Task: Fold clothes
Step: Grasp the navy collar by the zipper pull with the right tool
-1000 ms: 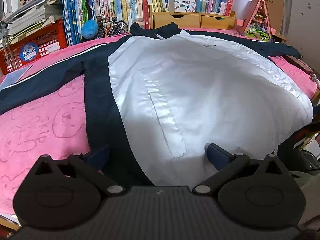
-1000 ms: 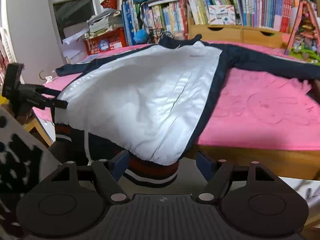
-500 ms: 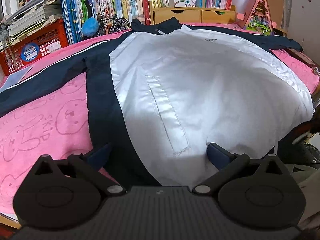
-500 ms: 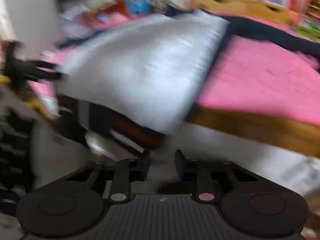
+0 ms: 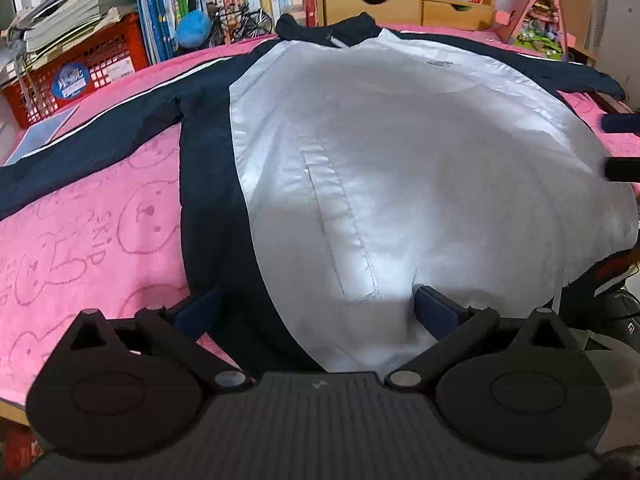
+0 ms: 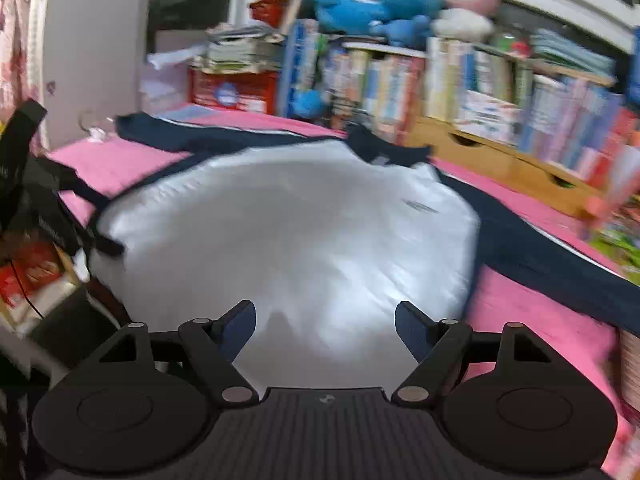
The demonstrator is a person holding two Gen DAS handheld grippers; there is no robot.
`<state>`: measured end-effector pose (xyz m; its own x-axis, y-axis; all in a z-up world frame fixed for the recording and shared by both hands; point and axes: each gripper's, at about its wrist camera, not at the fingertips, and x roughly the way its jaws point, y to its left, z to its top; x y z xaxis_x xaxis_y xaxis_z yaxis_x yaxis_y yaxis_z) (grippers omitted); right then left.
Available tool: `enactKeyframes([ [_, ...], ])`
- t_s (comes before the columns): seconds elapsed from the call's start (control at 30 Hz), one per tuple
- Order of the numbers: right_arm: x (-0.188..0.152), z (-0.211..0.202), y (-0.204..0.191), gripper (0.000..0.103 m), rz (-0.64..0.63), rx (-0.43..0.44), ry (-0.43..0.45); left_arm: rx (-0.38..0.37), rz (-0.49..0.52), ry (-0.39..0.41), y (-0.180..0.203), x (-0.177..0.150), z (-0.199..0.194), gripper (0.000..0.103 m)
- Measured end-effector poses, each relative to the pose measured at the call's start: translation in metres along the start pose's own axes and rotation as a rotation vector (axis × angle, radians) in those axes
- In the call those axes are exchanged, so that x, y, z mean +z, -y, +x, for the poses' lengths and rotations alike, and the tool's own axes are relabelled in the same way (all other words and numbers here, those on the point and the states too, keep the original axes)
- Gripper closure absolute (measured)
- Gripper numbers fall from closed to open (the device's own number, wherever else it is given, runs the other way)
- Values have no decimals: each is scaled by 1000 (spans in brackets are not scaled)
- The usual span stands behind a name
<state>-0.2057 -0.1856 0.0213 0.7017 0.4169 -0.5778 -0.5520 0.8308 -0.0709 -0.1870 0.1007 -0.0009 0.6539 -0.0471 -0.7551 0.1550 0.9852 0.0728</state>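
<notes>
The navy-and-white jacket [image 5: 400, 168] lies spread flat, sleeves out, on the pink blanket [image 5: 88, 232], hem overhanging the edge. My left claw [image 5: 316, 304] and right claw [image 6: 325, 322] hover above it, both apart, empty. The slick fabric could slide floorward if I tug the hem.

White-and-navy jacket [image 5: 400, 168] on pink rabbit-patterned blanket [image 5: 80, 240]

Spread tongs [image 6: 325, 326] over jacket [image 6: 288, 236]

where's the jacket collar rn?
In the left wrist view the collar lies at the far end of the jacket, top centre, just before the wooden drawer unit.
</notes>
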Motion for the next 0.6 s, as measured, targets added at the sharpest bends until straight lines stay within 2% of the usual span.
enactKeyframes([
  [0.1, 17, 39, -14, 26, 1, 41, -34, 4, -7, -12, 1, 1, 0, 0],
  [0.3, 35, 89, -26, 24, 48, 51, -80, 5, -4, -7, 2, 0, -1, 0],
  [0.47, 45, 124, -28, 21, 43, 33, -112, 2, 6, -1, 2, 0, -1, 0],
  [0.6, 69, 157, -17, 21, 100, 22, -142, 8, 38, 12, 5, -4, -1, 0],
])
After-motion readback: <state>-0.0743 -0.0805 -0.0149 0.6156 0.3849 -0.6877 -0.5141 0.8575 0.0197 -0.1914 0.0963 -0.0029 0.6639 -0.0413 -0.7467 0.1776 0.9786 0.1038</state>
